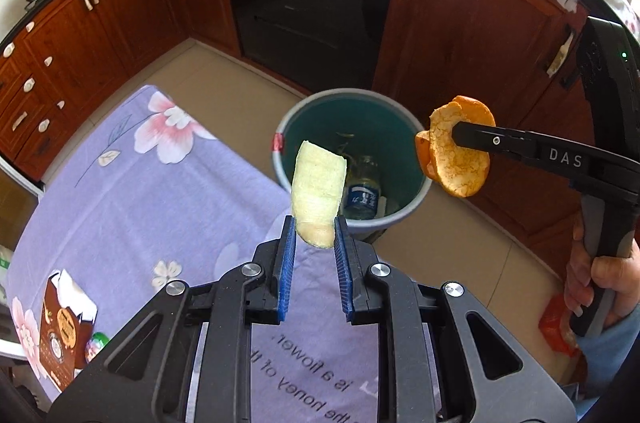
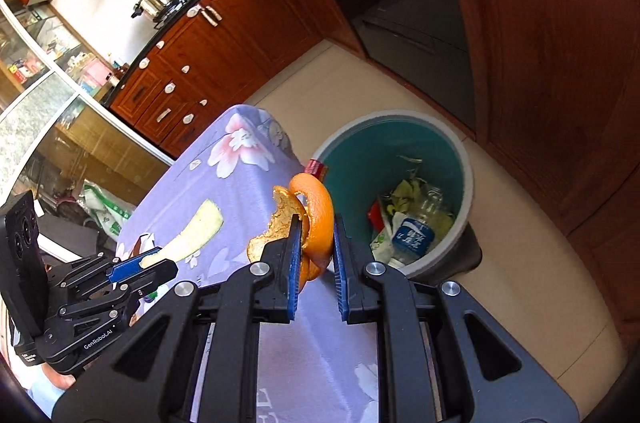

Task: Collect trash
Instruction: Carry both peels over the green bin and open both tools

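We see the left gripper [image 1: 315, 231] with its jaws clenched on a pale banana peel [image 1: 319, 193], and the right gripper [image 2: 316, 247] grasping an orange peel [image 2: 316, 219]. Both peels hang near the rim of the trash bucket [image 1: 286, 127], beside the desk [image 1: 120, 183].

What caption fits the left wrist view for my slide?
Left gripper holds a pale peel strip and right gripper an orange peel, near the trash bin.

Bin [image 1: 408, 211] mouth open; cabinet doors [image 1: 472, 23] wall its far side
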A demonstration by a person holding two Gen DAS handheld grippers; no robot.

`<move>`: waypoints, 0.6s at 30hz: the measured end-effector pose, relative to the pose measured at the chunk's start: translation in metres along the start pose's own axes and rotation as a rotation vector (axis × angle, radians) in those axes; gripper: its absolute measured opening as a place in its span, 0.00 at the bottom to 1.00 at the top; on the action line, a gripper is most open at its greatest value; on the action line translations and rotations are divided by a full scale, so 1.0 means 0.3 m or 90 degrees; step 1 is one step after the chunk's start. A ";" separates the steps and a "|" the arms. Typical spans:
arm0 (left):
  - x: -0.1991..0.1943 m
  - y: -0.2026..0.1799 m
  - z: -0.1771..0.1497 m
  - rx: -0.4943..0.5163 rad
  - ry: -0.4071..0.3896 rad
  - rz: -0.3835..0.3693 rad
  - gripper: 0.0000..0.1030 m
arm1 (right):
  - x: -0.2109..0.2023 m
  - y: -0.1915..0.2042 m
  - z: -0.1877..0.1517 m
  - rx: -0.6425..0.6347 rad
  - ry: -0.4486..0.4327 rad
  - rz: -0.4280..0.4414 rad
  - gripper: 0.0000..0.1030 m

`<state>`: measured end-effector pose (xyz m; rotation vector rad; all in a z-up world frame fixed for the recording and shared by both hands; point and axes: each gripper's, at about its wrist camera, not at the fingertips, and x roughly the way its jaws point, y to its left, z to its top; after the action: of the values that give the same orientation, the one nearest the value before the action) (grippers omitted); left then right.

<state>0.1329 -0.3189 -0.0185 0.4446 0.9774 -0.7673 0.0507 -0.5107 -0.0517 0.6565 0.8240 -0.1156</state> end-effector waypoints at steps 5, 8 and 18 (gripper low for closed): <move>0.152 -0.061 0.070 0.014 0.037 -0.027 0.19 | 0.057 -0.069 0.022 0.015 0.020 -0.040 0.13; 0.244 -0.080 0.097 0.014 0.063 -0.040 0.19 | 0.112 -0.100 0.034 0.023 0.041 -0.060 0.13; 0.390 -0.082 0.136 0.001 0.091 -0.040 0.51 | 0.252 -0.138 0.052 0.028 0.082 -0.088 0.14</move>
<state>0.1766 -0.4056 -0.0992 0.4765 1.1286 -0.8003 0.0984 -0.5413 -0.1185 0.6534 0.9927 -0.2191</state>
